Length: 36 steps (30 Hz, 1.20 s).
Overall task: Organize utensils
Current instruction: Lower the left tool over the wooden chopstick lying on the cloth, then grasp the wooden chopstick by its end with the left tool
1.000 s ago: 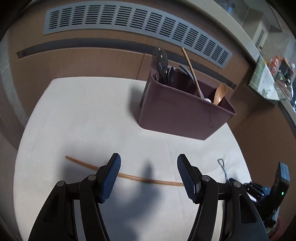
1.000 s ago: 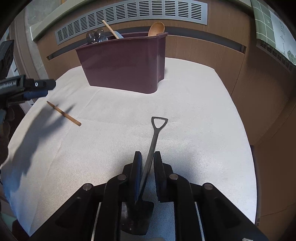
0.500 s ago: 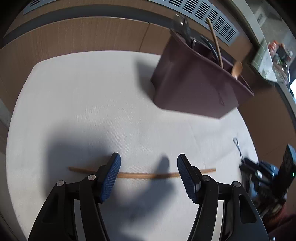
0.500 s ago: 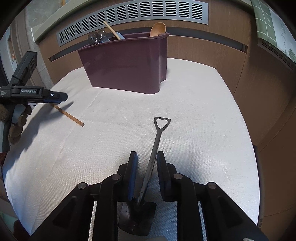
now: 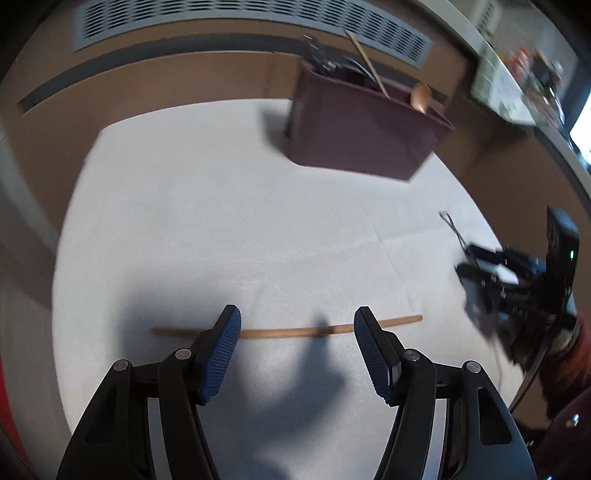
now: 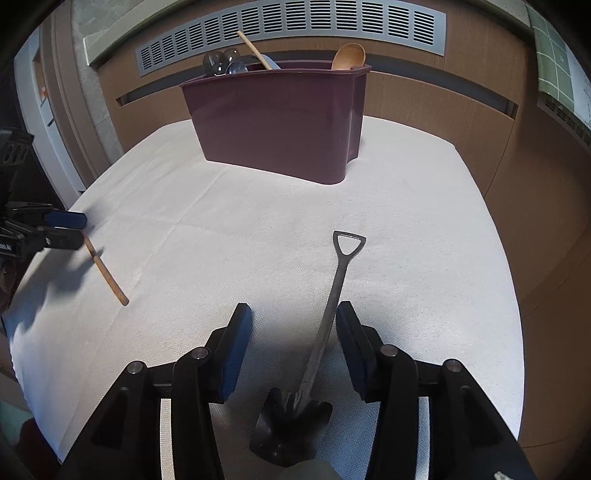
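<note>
A wooden chopstick (image 5: 295,331) lies crosswise on the white tablecloth (image 5: 221,206), right in front of my open left gripper (image 5: 297,325), which hovers just over it. It also shows in the right wrist view (image 6: 106,274). A dark shovel-shaped metal utensil (image 6: 334,295) lies on the cloth between the fingers of my open right gripper (image 6: 293,317), close to the right finger. The maroon utensil holder (image 6: 275,122) stands at the back with spoons and a wooden spoon (image 6: 349,55) in it.
The left gripper (image 6: 55,229) shows at the left edge of the right wrist view, the right gripper (image 5: 517,280) at the right of the left wrist view. Wooden panelling with a grey vent (image 6: 295,22) runs behind the table. The table edge drops off on all sides.
My right gripper has opened and let go of the shovel-shaped utensil, which now lies on the cloth. My left gripper has swung over the chopstick, still open.
</note>
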Available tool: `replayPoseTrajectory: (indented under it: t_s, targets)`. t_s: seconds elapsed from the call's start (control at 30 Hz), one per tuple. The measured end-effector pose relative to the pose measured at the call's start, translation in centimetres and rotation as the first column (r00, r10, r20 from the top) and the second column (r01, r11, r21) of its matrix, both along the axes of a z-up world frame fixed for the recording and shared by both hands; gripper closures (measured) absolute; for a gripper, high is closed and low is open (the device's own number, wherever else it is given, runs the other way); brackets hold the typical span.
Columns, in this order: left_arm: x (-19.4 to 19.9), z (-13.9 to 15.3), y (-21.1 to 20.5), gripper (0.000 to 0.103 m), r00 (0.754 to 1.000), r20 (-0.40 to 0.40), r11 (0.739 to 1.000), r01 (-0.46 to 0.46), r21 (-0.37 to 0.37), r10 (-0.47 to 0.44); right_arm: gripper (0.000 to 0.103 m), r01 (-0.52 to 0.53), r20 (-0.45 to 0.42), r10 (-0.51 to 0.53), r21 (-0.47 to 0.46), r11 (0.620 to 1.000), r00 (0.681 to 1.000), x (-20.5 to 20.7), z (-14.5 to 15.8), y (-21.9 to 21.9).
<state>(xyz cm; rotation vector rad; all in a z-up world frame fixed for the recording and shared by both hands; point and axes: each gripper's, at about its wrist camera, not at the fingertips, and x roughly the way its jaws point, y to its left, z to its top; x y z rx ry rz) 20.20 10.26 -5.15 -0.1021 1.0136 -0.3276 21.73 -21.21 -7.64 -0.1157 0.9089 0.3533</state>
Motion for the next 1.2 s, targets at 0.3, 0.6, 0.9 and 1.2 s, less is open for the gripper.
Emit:
replayPoseTrajectory:
  t_s: [0.3,0.6,0.9,1.2]
  targets:
    - [-1.4,-1.8,3.3,0.026,0.957,-0.128,0.957,-0.272,-0.097,0.259,0.048,-0.035,-0.008,0.035,-0.03,0.999,0.999,-0.2,-0.2,1.0]
    - [2.9,-2.2,1.1,0.031,0.928,-0.06,0.925,-0.372,-0.079,0.368,0.049,-0.048,0.001,0.048,-0.047,0.998,0.999,-0.4,-0.1,1.2]
    - [5.4,-2.6,-3.8,0.078,0.963,0.097,0.95,-0.266,0.163,0.253,0.055,-0.029,0.009,0.029,-0.052,0.998,1.0,-0.6,0.0,1.1]
    - [1.4,-2.2,-4.0,0.094,0.998,0.025,0.994,-0.062,0.091,0.06,0.068,0.093,-0.02,-0.094,-0.055,0.994,0.995,1.4,0.3,0.0]
